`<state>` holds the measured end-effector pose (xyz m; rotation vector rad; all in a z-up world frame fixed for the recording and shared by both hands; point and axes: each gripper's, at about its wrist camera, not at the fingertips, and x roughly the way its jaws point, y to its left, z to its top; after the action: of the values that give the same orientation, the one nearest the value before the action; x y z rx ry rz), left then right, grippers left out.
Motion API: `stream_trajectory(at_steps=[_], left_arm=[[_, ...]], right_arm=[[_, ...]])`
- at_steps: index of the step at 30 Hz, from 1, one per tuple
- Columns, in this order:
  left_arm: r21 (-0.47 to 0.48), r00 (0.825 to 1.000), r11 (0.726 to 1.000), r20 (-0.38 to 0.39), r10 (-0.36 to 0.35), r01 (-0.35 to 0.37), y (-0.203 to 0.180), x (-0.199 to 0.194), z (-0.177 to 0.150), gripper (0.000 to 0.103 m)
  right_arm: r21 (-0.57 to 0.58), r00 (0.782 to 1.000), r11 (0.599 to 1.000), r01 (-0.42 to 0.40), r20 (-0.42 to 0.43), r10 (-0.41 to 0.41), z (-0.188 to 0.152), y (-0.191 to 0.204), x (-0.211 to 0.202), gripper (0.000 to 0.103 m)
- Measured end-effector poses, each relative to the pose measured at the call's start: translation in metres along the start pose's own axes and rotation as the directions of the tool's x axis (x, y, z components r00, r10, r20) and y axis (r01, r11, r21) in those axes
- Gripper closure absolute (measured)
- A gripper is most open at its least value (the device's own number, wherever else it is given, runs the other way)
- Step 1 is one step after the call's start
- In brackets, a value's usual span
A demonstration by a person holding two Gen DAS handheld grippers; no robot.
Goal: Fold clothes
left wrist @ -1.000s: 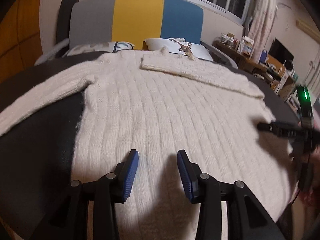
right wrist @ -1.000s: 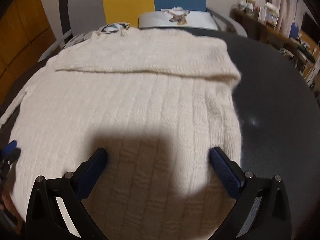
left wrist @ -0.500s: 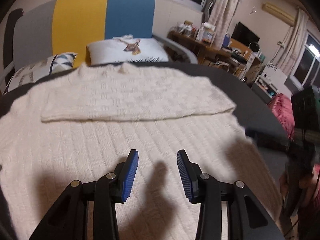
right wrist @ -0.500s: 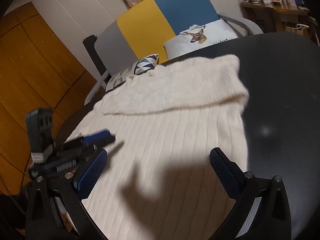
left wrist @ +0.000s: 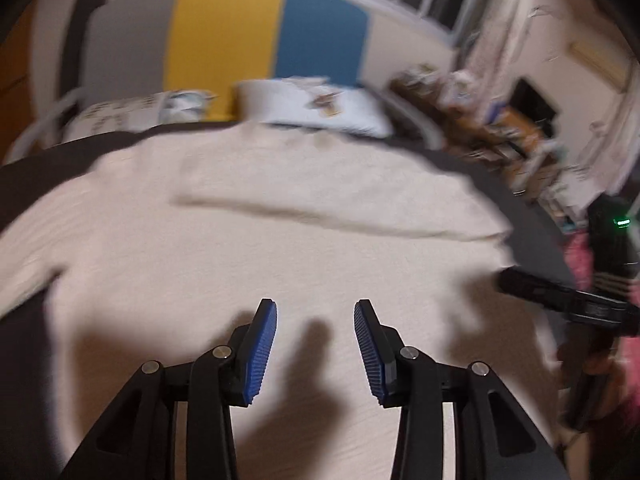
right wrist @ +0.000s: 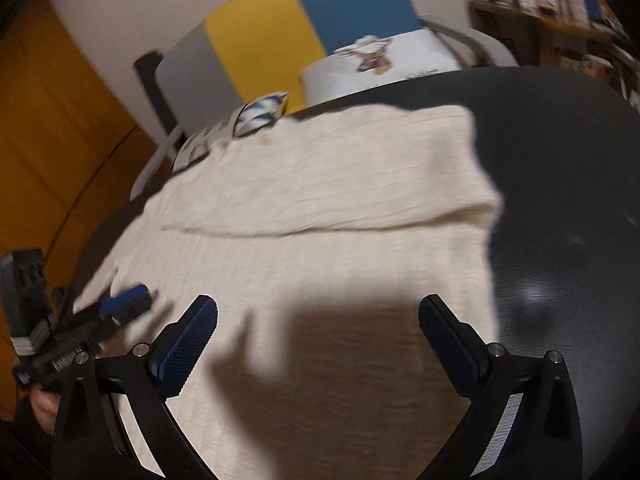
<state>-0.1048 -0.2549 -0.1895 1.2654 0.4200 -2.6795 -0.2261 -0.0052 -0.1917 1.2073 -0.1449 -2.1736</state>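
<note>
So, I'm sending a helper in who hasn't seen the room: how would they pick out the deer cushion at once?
Look past the dark round table where the cream sweater lies, to the seat with the grey, yellow and blue back. Two cushions lean there; the deer cushion is the white one below the blue panel. Its neighbour, toward the grey side, bears a blue pattern, no deer.

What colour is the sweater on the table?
Cream-white ribbed knit sweater; clearest in the right wrist view.
</note>
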Motion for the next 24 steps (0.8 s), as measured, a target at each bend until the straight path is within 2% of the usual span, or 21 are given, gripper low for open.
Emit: stream_trajectory(at_steps=[1, 3, 5, 6, 8, 10, 13, 16, 19, 20, 24], left_arm=[[-0.006, 1.000, 1.000, -0.028, 0.009, -0.010, 0.007, 0.006, -0.004, 0.063], [-0.034, 0.999, 0.998, 0.007, -0.050, 0.050, 0.019, -0.002, -0.005, 0.063], [-0.127, 0.992, 0.984, 0.051, -0.119, 0.125, 0.040, -0.020, -0.001, 0.062], [-0.179, 0.986, 0.971, 0.077, -0.148, 0.160, 0.053, -0.029, 0.000, 0.062], [-0.324, 0.974, 0.922, 0.140, -0.175, 0.213, 0.100, -0.050, -0.007, 0.062], [-0.457, 0.962, 0.851, 0.203, -0.183, 0.258, 0.149, -0.072, -0.016, 0.061], [-0.644, 0.967, 0.735, 0.245, -0.064, 0.212, 0.243, -0.111, -0.049, 0.061], [-0.783, 0.971, 0.611, 0.218, 0.095, 0.116, 0.328, -0.150, -0.089, 0.061], [-0.869, 0.962, 0.493, 0.167, 0.215, 0.041, 0.389, -0.183, -0.121, 0.061], [-0.892, 0.959, 0.450, 0.159, 0.235, 0.038, 0.404, -0.191, -0.129, 0.061], [-0.947, 0.956, 0.319, 0.135, 0.259, 0.047, 0.444, -0.204, -0.151, 0.059]], right_arm=[[-0.026, 1.000, 1.000, 0.015, -0.016, -0.016, -0.003, 0.006, 0.006, 0.001], [-0.084, 0.994, 0.991, 0.100, -0.038, -0.103, -0.007, 0.020, 0.013, 0.000], [-0.143, 0.980, 0.973, 0.182, -0.054, -0.191, -0.011, 0.035, 0.020, 0.000], [-0.169, 0.972, 0.962, 0.215, -0.057, -0.227, -0.013, 0.042, 0.023, 0.000], [-0.191, 0.983, 0.966, 0.174, -0.029, -0.183, -0.016, 0.061, 0.017, 0.000], [-0.234, 0.991, 0.963, 0.131, -0.010, -0.137, -0.023, 0.085, 0.016, 0.000], [-0.309, 0.995, 0.947, 0.090, -0.004, -0.096, -0.036, 0.119, 0.023, 0.000], [-0.381, 0.994, 0.920, 0.089, -0.030, -0.108, -0.050, 0.145, 0.044, 0.000], [-0.420, 0.989, 0.902, 0.102, -0.053, -0.136, -0.066, 0.162, 0.059, 0.000], [-0.428, 0.988, 0.897, 0.107, -0.058, -0.145, -0.069, 0.166, 0.063, 0.000], [-0.408, 0.987, 0.906, 0.117, -0.052, -0.151, -0.067, 0.165, 0.068, 0.000]])
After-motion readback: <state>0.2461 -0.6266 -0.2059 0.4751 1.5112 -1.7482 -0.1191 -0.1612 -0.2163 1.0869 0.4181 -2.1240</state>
